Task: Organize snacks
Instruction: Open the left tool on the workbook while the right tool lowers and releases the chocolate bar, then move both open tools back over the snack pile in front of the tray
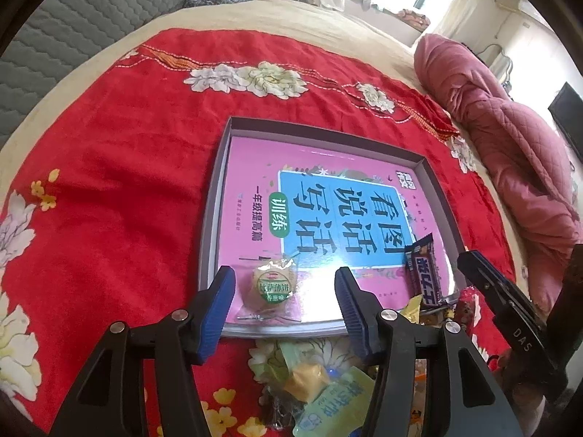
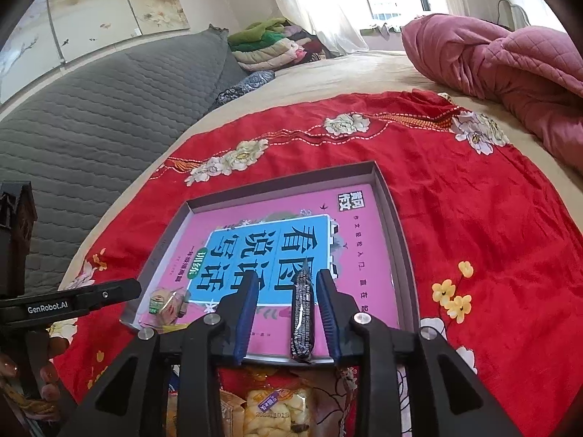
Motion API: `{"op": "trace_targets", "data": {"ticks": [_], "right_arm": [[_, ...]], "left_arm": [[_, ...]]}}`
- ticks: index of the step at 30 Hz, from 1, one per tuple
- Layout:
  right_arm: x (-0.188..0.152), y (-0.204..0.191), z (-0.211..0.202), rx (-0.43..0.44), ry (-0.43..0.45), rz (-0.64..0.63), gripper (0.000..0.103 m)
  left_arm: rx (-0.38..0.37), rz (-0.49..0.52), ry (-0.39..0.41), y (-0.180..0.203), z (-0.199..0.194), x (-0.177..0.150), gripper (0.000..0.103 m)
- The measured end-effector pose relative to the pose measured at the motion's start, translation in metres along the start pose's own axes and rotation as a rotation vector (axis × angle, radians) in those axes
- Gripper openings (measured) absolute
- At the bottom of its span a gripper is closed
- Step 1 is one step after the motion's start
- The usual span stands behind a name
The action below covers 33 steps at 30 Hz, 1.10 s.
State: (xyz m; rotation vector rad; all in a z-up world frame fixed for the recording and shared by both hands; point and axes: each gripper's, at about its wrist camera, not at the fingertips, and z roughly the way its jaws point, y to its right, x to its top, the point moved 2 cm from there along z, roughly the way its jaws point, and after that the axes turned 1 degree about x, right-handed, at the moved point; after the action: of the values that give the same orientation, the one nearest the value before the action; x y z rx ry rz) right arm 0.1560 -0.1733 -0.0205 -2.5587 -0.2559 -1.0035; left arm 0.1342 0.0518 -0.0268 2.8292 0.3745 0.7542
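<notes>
A shallow grey tray [image 1: 215, 189] with a pink book inside lies on a red floral cloth. A round wrapped pastry [image 1: 273, 284] lies in the tray's near left corner, between the open fingers of my left gripper [image 1: 286, 298], untouched. It also shows in the right wrist view [image 2: 165, 304]. A dark chocolate bar [image 2: 302, 322] lies at the tray's near edge between the spread fingers of my right gripper [image 2: 288, 313], close to the right finger. The bar also shows in the left wrist view [image 1: 424, 273].
A pile of loose wrapped snacks [image 1: 320, 382] lies on the cloth just in front of the tray; a bag of puffed snacks [image 2: 277, 411] shows under my right gripper. A pink quilt [image 2: 510, 65] lies to the right, a grey padded headboard [image 2: 91, 116] to the left.
</notes>
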Motion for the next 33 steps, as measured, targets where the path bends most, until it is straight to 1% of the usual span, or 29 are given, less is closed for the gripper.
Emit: {"op": "trace_targets", "data": {"ticks": [2, 6, 8, 10, 15, 20, 25, 28, 33], "right_arm": [[0.002, 0.000, -0.004, 0.008, 0.010, 0.001, 0.045], [0.006, 0.000, -0.013, 0.017, 0.037, -0.001, 0.047], [0.007, 0.000, -0.017, 0.016, 0.048, -0.004, 0.052], [0.008, 0.000, -0.020, 0.016, 0.058, -0.004, 0.054], [0.010, 0.002, -0.029, 0.016, 0.079, -0.007, 0.056], [0.009, 0.003, -0.040, -0.007, 0.108, -0.024, 0.064], [0.010, 0.005, -0.056, -0.029, 0.144, -0.033, 0.066], [0.009, 0.007, -0.064, -0.040, 0.159, -0.030, 0.070], [0.009, 0.011, -0.073, -0.058, 0.172, -0.023, 0.071]], "left_arm": [[-0.002, 0.000, 0.004, 0.001, -0.004, 0.000, 0.059], [-0.007, 0.006, 0.013, 0.003, -0.013, 0.001, 0.060], [-0.008, 0.010, 0.015, 0.004, -0.017, 0.000, 0.060], [-0.012, 0.008, 0.017, 0.005, -0.020, 0.000, 0.060], [-0.019, 0.009, 0.019, 0.009, -0.027, -0.002, 0.061], [-0.025, 0.013, 0.023, 0.012, -0.035, -0.003, 0.061], [-0.041, 0.011, 0.031, 0.013, -0.042, -0.006, 0.061], [-0.043, 0.016, 0.035, 0.014, -0.047, -0.008, 0.061], [-0.053, 0.027, 0.041, 0.015, -0.054, -0.010, 0.061]]}}
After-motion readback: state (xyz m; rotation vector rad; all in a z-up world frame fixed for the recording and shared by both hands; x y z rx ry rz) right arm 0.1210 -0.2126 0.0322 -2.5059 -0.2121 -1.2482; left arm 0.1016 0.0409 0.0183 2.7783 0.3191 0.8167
